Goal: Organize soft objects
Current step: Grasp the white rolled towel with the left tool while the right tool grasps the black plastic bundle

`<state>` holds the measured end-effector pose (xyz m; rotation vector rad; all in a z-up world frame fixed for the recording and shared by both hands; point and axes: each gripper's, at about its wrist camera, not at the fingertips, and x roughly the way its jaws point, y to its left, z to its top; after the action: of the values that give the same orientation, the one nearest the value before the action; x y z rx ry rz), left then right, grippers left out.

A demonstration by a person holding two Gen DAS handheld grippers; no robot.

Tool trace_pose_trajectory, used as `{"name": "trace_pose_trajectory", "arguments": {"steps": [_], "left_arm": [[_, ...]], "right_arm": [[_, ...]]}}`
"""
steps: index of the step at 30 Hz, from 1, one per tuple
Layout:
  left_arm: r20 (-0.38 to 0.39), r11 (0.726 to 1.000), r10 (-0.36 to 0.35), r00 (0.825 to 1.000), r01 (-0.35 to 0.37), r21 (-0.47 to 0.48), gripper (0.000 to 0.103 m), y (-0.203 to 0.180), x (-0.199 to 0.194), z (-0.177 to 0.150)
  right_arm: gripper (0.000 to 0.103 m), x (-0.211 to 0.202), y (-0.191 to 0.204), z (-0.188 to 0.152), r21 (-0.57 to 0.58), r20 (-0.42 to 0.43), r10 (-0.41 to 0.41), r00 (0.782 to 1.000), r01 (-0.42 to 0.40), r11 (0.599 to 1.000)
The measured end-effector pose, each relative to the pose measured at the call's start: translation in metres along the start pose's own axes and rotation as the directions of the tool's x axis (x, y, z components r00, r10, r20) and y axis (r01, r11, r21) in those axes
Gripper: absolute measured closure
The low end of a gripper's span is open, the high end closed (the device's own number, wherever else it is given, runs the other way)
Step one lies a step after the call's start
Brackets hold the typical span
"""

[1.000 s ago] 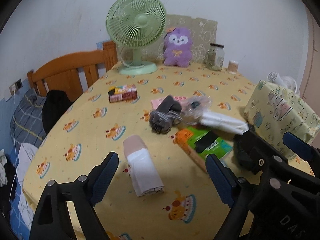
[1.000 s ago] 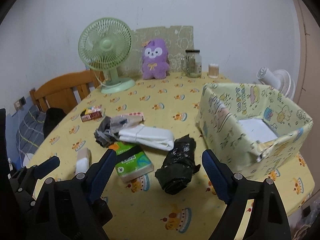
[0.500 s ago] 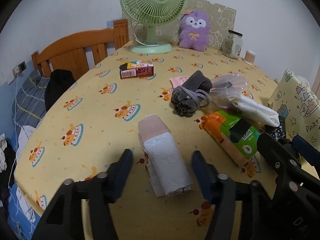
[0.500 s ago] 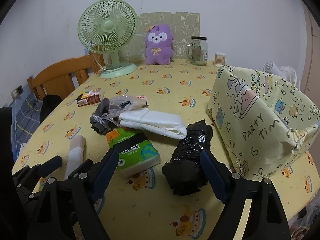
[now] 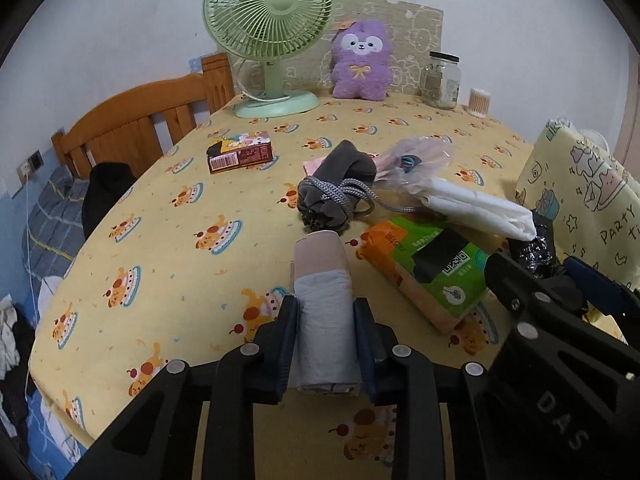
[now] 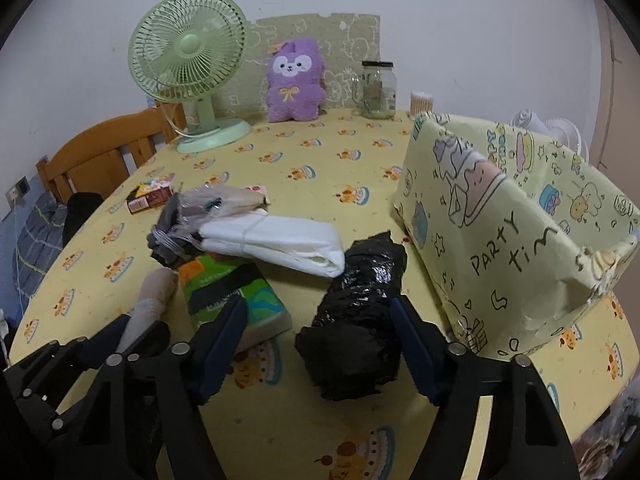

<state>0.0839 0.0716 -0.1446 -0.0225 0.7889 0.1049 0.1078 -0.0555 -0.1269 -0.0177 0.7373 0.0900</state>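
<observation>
My left gripper [image 5: 326,320] is shut on a rolled white and beige cloth [image 5: 323,300] lying on the yellow tablecloth [image 5: 160,264]. The roll also shows in the right wrist view [image 6: 154,300]. My right gripper [image 6: 318,340] is open, its fingers on either side of a black plastic bundle [image 6: 356,320] on the table. A grey drawstring pouch [image 5: 336,192], a folded white cloth [image 6: 276,240] and a clear plastic bag [image 5: 416,156] lie in the middle. A yellow patterned box [image 6: 512,232] stands at the right.
A green tissue pack [image 6: 232,300] lies between the grippers. A green fan [image 5: 272,40], a purple plush toy [image 5: 362,60], a glass jar [image 5: 440,80] and a cotton swab cup [image 5: 479,102] stand at the back. A small snack box [image 5: 240,152] lies left. A wooden headboard [image 5: 132,132] is beyond the table.
My left gripper moved forward and down and closed on the rolled cloth. My right gripper came down and forward around the black bundle.
</observation>
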Motion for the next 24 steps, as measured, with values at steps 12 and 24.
{"name": "trace_pose_trajectory", "arguments": {"steps": [12, 24], "left_arm": [[0.008, 1.0, 0.0, 1.0, -0.001, 0.024, 0.077, -0.01, -0.002, 0.001], [0.045, 1.0, -0.014, 0.999, 0.013, 0.017, 0.077, -0.011, -0.022, 0.007]], "right_arm": [[0.072, 0.002, -0.006, 0.001, -0.006, -0.023, -0.021, 1.0, 0.021, 1.0], [0.076, -0.018, -0.005, 0.008, -0.007, 0.023, 0.003, 1.0, -0.003, 1.0]]}}
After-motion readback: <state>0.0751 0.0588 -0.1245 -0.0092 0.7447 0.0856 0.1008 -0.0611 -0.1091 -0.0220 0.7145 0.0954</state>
